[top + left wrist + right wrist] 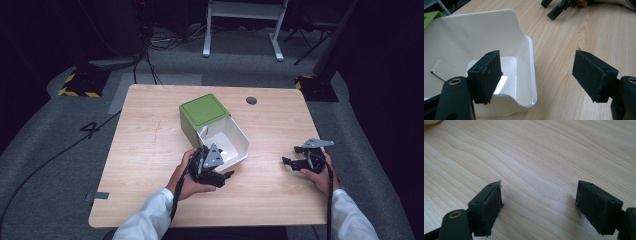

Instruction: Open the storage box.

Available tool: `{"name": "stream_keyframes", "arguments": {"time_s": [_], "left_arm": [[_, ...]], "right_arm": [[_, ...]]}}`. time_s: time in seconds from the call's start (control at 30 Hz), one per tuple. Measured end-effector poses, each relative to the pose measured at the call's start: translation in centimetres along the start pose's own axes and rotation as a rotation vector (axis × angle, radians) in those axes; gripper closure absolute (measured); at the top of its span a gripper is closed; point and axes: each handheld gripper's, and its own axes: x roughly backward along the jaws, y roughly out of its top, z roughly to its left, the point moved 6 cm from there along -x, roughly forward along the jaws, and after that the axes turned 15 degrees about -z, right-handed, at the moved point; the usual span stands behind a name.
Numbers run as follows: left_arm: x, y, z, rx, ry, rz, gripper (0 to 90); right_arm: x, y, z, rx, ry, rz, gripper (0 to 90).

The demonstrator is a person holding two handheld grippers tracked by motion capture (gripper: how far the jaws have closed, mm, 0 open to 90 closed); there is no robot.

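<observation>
Bin (524,50) wall between left fingers (487,75).

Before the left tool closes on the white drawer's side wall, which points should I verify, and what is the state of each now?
1. Left tool open: ok.
2. Jaws straddle the white drawer side wall, one inside, one outside: ok.
3. Drawer pulled out of the green box: ok.
4. Nothing lies between the jaws except the wall: ok.
5. Right tool open, resting apart on the table: ok.
6. Drawer slides freely: cannot tell.
</observation>
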Motion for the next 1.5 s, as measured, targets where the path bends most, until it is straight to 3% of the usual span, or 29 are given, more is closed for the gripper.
{"name": "stream_keyframes", "arguments": {"time_s": [0.17,0.37,0.7,0.87,0.97,1.13,1.3,1.5], "left_arm": [[0.6,0.6,0.2,-0.011,0.007,-0.016,20.2],[2.4,1.3,1.0,-0.027,0.037,-0.041,18.8],[5.7,0.1,3.1,-0.085,0.133,0.001,16.6],[7.3,-1.2,4.0,-0.111,0.197,0.04,16.7],[8.0,-2.3,4.5,-0.111,0.215,0.066,16.8],[9.1,-5.2,5.4,-0.072,0.226,0.109,17.5],[10.3,-8.8,6.4,-0.033,0.25,0.195,17.9],[11.7,-11.6,7.6,-0.004,0.285,0.251,17.8]], "right_arm": [[0.0,0.0,0.0,-0.001,0.0,0.0,20.9],[0.0,0.0,0.0,-0.001,0.0,0.0,20.9],[0.0,0.0,0.0,-0.001,0.0,0.0,20.9],[0.1,0.0,0.0,-0.001,0.0,0.0,20.9],[0.1,0.0,0.0,-0.001,-0.001,0.0,20.9],[0.1,0.0,0.0,-0.002,-0.001,0.0,20.9],[0.1,0.0,0.0,-0.003,-0.001,0.0,20.9],[0.2,-0.1,0.0,-0.002,-0.002,0.0,20.9]]}}
